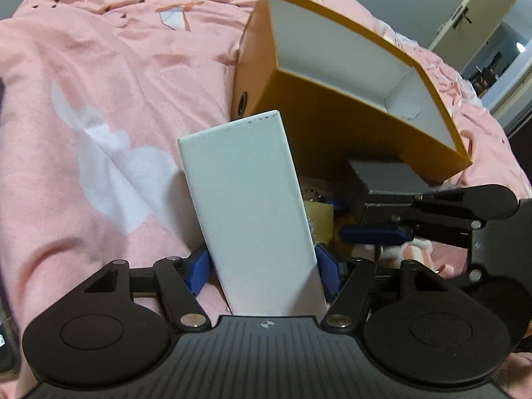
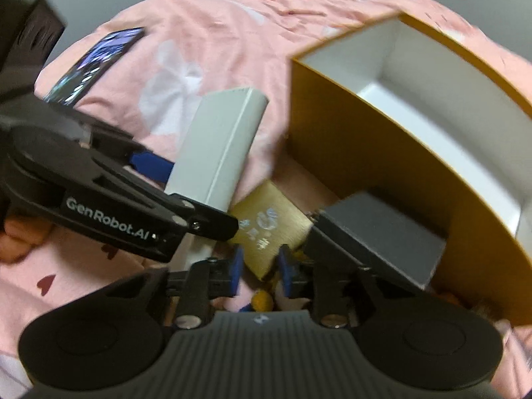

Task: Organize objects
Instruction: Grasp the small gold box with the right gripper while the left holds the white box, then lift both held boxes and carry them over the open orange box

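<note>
My left gripper (image 1: 262,266) is shut on a white power bank (image 1: 249,206), held upright above the pink bedspread. The power bank also shows in the right wrist view (image 2: 219,146), with the left gripper's arm (image 2: 109,209) across it. My right gripper (image 2: 259,266) is shut on a brass padlock (image 2: 269,229); the padlock peeks out behind the power bank (image 1: 321,221). An open orange box (image 1: 332,109) with a white inside stands just beyond both grippers, empty as far as I see; it fills the right side of the right wrist view (image 2: 382,153).
A dark grey block (image 2: 382,236) sits against the box by the right gripper. A phone with a lit screen (image 2: 96,63) lies on the pink bedspread (image 1: 99,99) at far left. A doorway (image 1: 498,60) is at the far right.
</note>
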A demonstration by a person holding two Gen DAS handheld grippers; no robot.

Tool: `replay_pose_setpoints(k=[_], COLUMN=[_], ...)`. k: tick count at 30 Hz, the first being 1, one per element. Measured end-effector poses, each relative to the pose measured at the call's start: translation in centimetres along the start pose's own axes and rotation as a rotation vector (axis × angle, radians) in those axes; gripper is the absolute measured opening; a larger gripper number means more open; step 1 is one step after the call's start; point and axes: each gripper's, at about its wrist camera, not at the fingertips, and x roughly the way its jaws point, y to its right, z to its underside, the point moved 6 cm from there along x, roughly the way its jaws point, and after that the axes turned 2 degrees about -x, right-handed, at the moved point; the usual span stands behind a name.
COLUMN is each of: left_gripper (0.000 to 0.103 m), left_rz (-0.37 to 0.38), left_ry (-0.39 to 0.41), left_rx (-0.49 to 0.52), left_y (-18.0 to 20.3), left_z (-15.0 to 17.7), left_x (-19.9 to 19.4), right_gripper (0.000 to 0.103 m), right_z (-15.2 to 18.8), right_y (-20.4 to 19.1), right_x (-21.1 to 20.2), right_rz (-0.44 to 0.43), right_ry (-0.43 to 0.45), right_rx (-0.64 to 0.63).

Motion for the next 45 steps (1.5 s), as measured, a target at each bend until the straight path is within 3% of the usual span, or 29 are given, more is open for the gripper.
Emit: replay_pose_setpoints(k=[5,8,12,14,16,19,23,30,37,45], left_gripper=[0.075,0.075,0.075,0.075,0.075,0.075,0.075,0.075,0.074,0.071], left_rz=[-0.006,-0.013,-0.008,-0.001,0.005,0.005,0.008,0.020,0.010,0.003], left_ry=[0.006,0.026,0.041,0.040,0.041,0.041,0.035,0.050,0.118,0.158], left_rx=[-0.008,-0.008,-0.013,-0.017,-0.020,-0.020,-0.010,0.002,0.073,0.203], left_y=[-0.3,-0.3,-0.7,-0.9,-1.0,-1.3,-1.3,-0.4,2.1,6.5], left_z=[-0.6,-1.2,-1.6,-1.6,-1.6,-1.6,-1.6,-2.3,-4.1,-7.0], left_x=[-1.5,-2.0,-2.2,-2.1,-1.9,-1.8,-1.6,-3.4,-7.1,-8.9], right_gripper=[0.048,0.048,0.059,0.066,0.066,0.063,0.063,0.062,0.062,0.062], right_z=[-1.1,-1.4,-1.8,-2.3,-2.9,-2.9,-2.7,-3.3,-3.3,-4.1], right_y=[-2.3,-2.4,-1.8,-1.3,-0.9,-0.6,-0.5,0.6,3.3,6.4], right_x=[-0.5,0.5,2.5,3.1,3.9,5.4,5.1,0.6,-7.5,-14.1], right_rz=[0.079,0.115,0.088,0.024,-0.024,-0.046,-0.035,-0.017,0.014,0.203], right_ry=[0.036,-0.002,-0.083,-0.108,-0.138,-0.165,-0.137,-0.002,0.179,0.303], right_rx=[-0.320,-0.479,-0.596,-0.575,-0.529,-0.480,-0.464,-0.333,-0.150,-0.038])
